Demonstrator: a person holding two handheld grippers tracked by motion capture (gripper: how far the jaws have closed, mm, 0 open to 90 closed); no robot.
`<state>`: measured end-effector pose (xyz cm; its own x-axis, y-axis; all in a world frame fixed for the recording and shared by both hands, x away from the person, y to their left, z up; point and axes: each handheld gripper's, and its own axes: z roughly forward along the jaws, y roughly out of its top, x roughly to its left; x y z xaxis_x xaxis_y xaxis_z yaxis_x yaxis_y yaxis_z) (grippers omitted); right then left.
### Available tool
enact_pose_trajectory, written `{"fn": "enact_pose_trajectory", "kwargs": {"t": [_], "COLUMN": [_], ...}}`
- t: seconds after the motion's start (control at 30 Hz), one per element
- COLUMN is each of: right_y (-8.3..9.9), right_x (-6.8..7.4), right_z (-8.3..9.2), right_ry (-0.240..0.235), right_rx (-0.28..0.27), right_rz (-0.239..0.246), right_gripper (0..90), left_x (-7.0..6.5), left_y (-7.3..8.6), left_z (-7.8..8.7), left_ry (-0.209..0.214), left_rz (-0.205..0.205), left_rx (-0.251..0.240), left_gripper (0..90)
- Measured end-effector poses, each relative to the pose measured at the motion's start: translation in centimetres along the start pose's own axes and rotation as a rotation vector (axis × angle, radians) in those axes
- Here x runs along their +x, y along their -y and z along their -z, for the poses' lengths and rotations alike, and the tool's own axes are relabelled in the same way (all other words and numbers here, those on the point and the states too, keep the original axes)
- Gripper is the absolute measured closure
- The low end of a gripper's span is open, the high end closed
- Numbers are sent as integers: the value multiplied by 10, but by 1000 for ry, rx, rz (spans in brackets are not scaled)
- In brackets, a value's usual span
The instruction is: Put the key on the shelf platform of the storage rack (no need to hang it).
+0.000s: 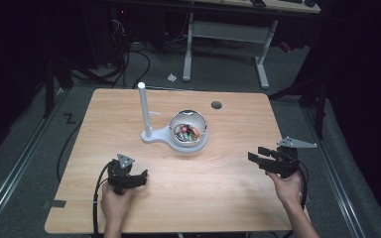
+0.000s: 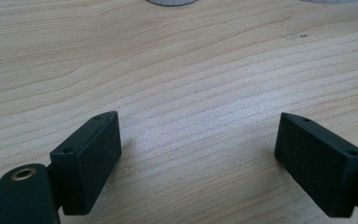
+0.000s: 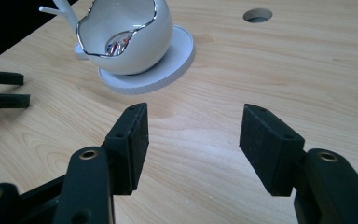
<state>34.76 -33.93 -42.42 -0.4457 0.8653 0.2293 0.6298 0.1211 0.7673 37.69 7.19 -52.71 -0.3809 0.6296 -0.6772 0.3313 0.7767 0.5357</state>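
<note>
A white bowl (image 1: 188, 128) with a shiny jagged rim sits on a round white base (image 1: 196, 146) at the table's middle, with small coloured items (image 1: 188, 132) inside. A white post (image 1: 144, 110) rises beside it on the same stand. The bowl (image 3: 130, 42) also appears ahead in the right gripper view. My left gripper (image 1: 141, 177) rests low near the front left, open, with bare wood between its jaws (image 2: 198, 154). My right gripper (image 1: 258, 156) hovers at the front right, open and empty (image 3: 193, 140), pointing toward the bowl.
The wooden table (image 1: 228, 198) has a round cable hole (image 1: 217, 105) behind the bowl. A white-legged desk (image 1: 225, 34) stands on the floor beyond. Cables trail from both grippers toward the front edge.
</note>
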Motion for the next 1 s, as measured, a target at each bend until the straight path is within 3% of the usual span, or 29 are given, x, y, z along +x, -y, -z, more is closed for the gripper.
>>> {"fn": "enact_pose_trajectory", "kwargs": {"t": [0.6, 1.0], "right_y": [22, 33], "right_x": [7, 13], "right_z": [-26, -48], "right_ry": [13, 38], "right_rx": [54, 92], "right_rz": [5, 48], "right_gripper": [422, 424], "left_x": [0, 0], "left_y": [0, 0], "left_z": [0, 0], "left_ry": [1, 0], "left_rz": [-3, 0], "left_rx": [1, 0], "left_gripper": [149, 150]}}
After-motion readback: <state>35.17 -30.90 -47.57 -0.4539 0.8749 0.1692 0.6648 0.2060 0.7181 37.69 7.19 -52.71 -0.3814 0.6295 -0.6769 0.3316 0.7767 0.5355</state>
